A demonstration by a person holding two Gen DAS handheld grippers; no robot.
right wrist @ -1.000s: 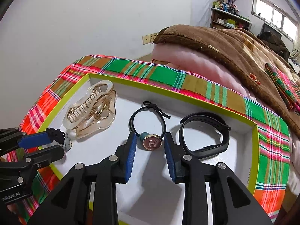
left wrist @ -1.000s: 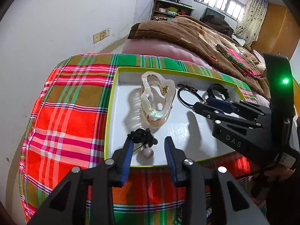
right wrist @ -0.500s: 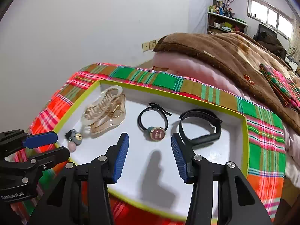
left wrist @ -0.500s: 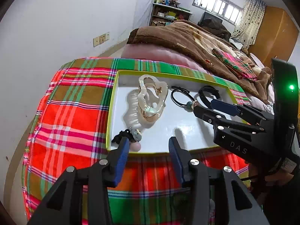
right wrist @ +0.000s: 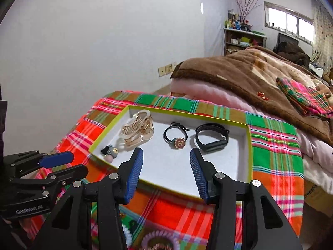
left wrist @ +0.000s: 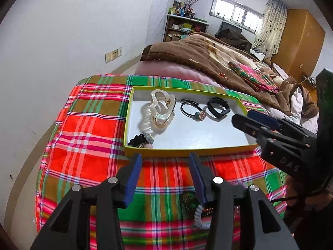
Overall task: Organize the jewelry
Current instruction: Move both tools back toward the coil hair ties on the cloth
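Note:
A white tray with a yellow-green rim [left wrist: 187, 151] [right wrist: 250, 145] lies on a plaid cloth. In it sit a clear amber claw clip [left wrist: 161, 109] [right wrist: 137, 133], a black hair tie with an H charm [left wrist: 202, 115] [right wrist: 179, 143], a black wristband [left wrist: 216, 114] [right wrist: 212, 144] and a small dark hair tie with charms [left wrist: 143, 139] [right wrist: 111, 152] in the near left corner. My left gripper [left wrist: 165, 156] [right wrist: 78, 163] hovers before the tray's near edge, its jaws opening with nothing between them. My right gripper [right wrist: 166, 152] [left wrist: 242, 116] is open and empty above the tray's near right part.
The plaid cloth [left wrist: 87, 137] covers a raised surface that drops off at the left, next to a white wall. Coiled hair ties [left wrist: 199, 214] [right wrist: 158, 237] lie on the cloth under the grippers. A brown blanket [left wrist: 197, 54] is heaped behind the tray.
Both grippers have pulled back and up from the tray with wider jaws. The left let go of the small dark hair tie, the right of the H hair tie; both ties now rest in the tray.

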